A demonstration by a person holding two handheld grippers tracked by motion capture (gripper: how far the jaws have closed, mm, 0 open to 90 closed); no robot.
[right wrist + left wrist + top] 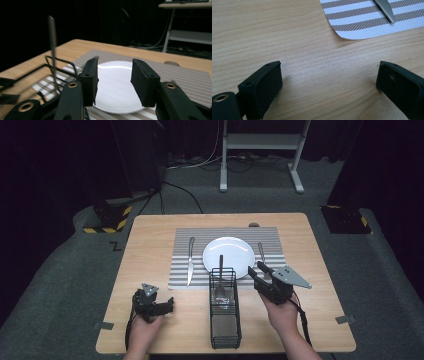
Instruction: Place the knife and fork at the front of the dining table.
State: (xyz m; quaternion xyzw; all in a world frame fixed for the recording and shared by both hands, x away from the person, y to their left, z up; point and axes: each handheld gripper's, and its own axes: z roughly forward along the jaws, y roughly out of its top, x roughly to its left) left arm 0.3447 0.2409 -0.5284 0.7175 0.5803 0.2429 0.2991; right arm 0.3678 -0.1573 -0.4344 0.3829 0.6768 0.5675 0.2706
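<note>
Standing upright in the black wire caddy, the spoon keeps its long axis nearly vertical, bowl down inside the basket and handle poking up over the near edge of the white plate. The right gripper hovers just to the right of the caddy, above the striped placemat, jaws parted with nothing between them; from its own camera the spoon handle rises off to the left of the jaws, with the plate straight ahead. So this hand is much the nearer one, and it looks as if it would have to swing left and take the handle from the side. The left gripper rests low on the bare table, jaws wide apart and empty, well away from the caddy. A knife lies left of the plate, a fork right of it.
</note>
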